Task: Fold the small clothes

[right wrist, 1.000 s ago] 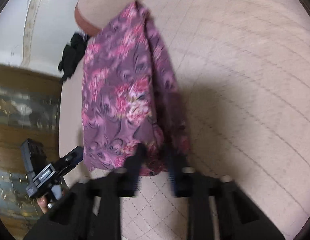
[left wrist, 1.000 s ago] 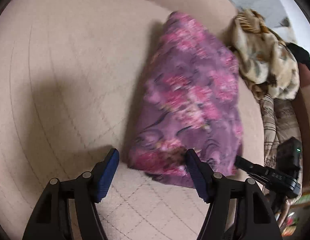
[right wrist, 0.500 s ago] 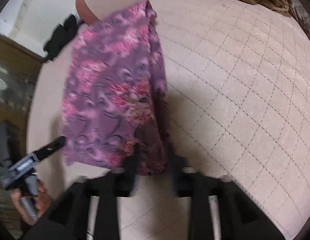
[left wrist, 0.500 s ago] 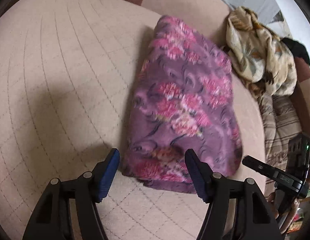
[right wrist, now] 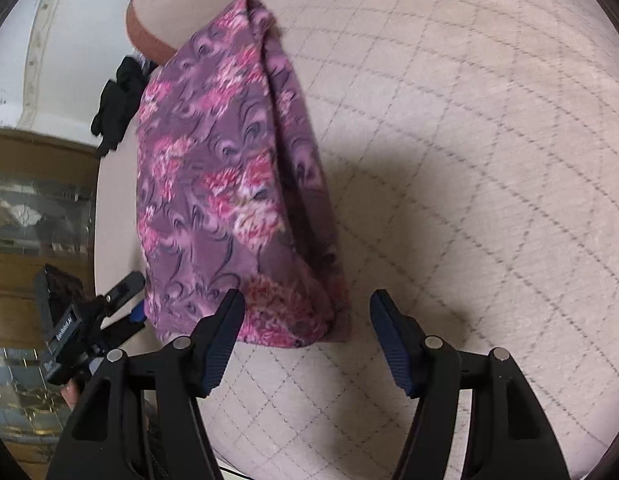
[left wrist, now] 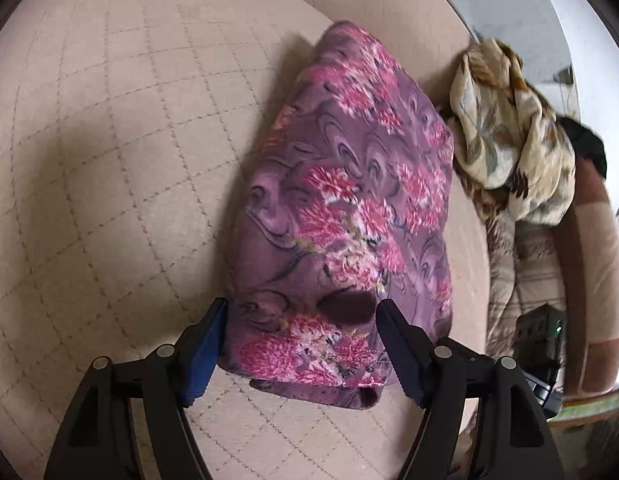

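A purple cloth with pink flowers (left wrist: 349,208) lies folded lengthwise on the beige quilted cushion (left wrist: 109,160). My left gripper (left wrist: 301,316) is open, its blue-padded jaws either side of the cloth's near end, whose hem lies between them. In the right wrist view the same cloth (right wrist: 225,184) lies with its fold along the right side. My right gripper (right wrist: 307,312) is open at the cloth's other near end, with the corner between the jaws. Neither gripper holds the cloth.
A crumpled cream and brown patterned garment (left wrist: 509,132) lies beyond the cloth on the right, over striped fabric (left wrist: 525,264). A black item (right wrist: 117,100) lies at the cushion's far left edge. The left gripper (right wrist: 89,320) shows at the left in the right wrist view.
My right gripper was shut on the cloth's end and has now opened, letting it go. The left gripper stayed open and moved closer to the cloth's hem. The cloth has settled flat.
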Tool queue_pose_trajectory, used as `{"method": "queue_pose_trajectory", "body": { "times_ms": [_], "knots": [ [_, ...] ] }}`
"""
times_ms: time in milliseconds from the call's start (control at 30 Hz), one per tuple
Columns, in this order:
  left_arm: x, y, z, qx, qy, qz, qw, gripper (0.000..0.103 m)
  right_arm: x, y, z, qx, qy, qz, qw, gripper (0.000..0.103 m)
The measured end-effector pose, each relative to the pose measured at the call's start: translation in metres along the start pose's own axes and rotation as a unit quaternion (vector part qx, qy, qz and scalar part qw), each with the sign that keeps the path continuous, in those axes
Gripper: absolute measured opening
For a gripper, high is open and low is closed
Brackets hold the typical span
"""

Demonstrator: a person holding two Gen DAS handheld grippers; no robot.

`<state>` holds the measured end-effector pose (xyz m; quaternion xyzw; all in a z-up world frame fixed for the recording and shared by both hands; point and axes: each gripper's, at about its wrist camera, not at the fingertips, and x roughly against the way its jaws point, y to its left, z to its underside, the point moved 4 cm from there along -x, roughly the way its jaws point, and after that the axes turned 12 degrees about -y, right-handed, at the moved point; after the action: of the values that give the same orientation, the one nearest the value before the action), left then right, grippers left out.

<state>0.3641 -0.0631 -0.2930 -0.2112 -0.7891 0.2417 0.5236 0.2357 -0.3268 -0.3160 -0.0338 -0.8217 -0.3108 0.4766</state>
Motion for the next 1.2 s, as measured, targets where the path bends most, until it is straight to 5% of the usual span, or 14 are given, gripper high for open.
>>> {"method": "queue_pose_trajectory", "body": {
  "times_ms": [100, 267, 500, 667, 1100, 1200],
  "knots": [
    [-0.004, -0.002, 0.002, -0.008, -0.006, -0.007, 0.9999, 0.078, -0.008, 0.003, 0.004, 0.013, -0.008, 0.014, 1.000, 0.064],
    [-0.001, -0.006, 0.009, -0.040, -0.020, -0.014, 0.9989, 0.078, -0.008, 0.012, 0.015, 0.051, -0.027, 0.038, 0.998, 0.040],
    [-0.001, -0.010, 0.013, -0.063, -0.031, -0.016, 0.9974, 0.078, -0.008, 0.007, 0.022, 0.034, -0.025, 0.011, 0.999, 0.041],
    [-0.003, -0.005, 0.009, -0.041, -0.029, -0.002, 0.9987, 0.078, -0.007, -0.002, 0.019, 0.000, -0.024, -0.031, 0.999, 0.057],
    [-0.006, -0.006, 0.002, -0.031, -0.024, -0.009, 0.9992, 0.078, -0.016, 0.024, 0.013, 0.068, 0.003, 0.034, 0.997, 0.057],
    [-0.007, -0.007, 0.000, -0.027, -0.021, -0.011, 0.9994, 0.078, -0.017, 0.023, 0.010, 0.072, 0.005, 0.047, 0.996, 0.046]
  ]
}}
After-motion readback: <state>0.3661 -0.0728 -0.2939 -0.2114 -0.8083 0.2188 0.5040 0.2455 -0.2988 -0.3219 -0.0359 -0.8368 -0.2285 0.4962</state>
